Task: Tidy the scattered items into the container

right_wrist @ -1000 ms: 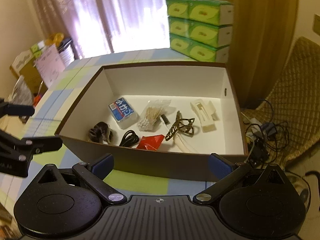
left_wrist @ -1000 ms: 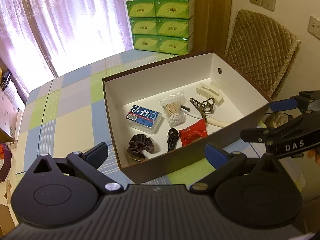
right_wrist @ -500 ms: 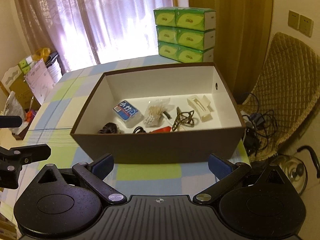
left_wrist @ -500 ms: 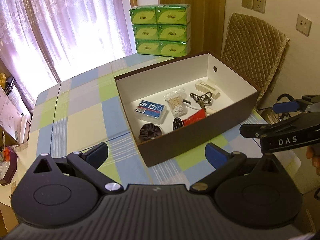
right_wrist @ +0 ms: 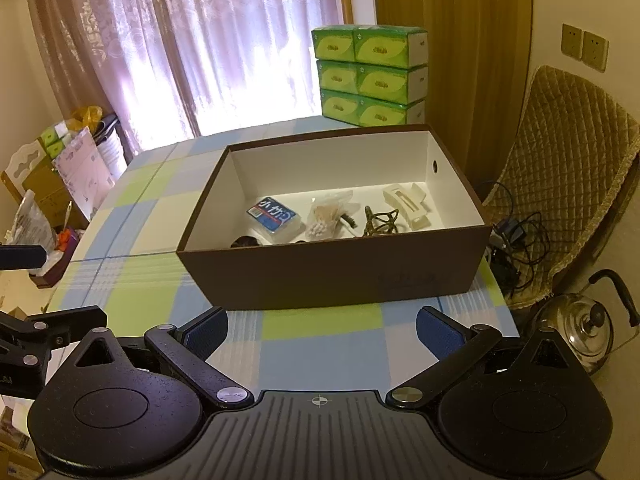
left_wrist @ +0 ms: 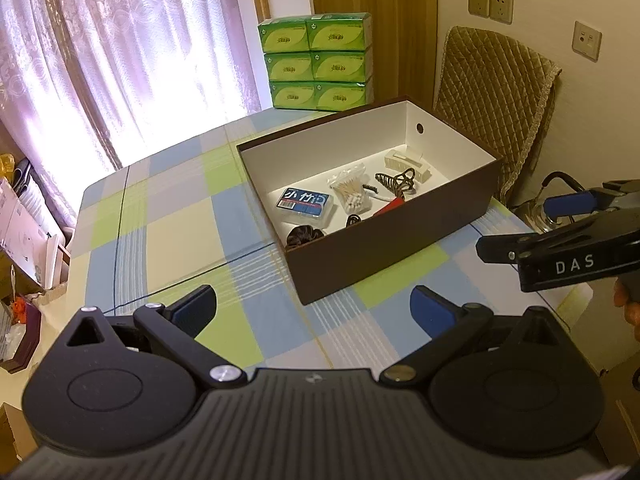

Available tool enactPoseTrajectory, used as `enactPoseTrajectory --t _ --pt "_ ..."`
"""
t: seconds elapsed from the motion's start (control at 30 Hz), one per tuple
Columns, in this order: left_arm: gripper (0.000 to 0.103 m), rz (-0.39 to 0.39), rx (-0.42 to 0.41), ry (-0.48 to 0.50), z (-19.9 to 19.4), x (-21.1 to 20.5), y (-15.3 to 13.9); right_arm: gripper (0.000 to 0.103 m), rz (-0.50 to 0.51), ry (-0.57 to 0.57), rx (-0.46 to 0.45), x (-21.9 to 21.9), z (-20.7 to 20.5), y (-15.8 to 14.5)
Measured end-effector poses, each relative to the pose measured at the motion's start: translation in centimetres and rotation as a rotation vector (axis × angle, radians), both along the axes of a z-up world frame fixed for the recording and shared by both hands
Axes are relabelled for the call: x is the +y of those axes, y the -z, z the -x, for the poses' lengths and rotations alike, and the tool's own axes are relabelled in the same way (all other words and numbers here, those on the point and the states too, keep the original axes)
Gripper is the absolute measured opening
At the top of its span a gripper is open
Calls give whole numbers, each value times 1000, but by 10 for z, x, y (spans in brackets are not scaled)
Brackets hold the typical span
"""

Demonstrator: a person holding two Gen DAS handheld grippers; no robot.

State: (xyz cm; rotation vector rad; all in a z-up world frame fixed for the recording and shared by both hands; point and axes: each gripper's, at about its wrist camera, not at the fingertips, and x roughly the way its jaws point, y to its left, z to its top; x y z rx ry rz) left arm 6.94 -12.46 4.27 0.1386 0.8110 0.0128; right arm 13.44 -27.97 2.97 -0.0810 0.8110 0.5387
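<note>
A brown cardboard box with a white inside stands on the checked tablecloth. Inside lie a blue-labelled clear case, a bag of cotton swabs, a dark claw hair clip, a white clip, a red packet and a dark scrunchie. My left gripper is open and empty, held back from the box's near corner. My right gripper is open and empty in front of the box's long side.
Stacked green tissue packs sit at the table's far edge by the curtain. A quilted chair stands to the right, with a metal kettle and cables on the floor. Boxes and bags crowd the left.
Both grippers have drawn back and up from the box, so it looks smaller and farther off. Both stay open and empty. The box's contents have not shifted.
</note>
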Motion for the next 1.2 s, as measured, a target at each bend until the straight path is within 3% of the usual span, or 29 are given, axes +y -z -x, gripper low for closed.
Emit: enactPoseTrajectory --t 0.53,1.2 --pt "102 5 34 22 6 -10 16 103 27 10 8 -2 16 10" --pt "102 25 88 -5 -50 -35 36 103 58 -50 16 -18 -44 27"
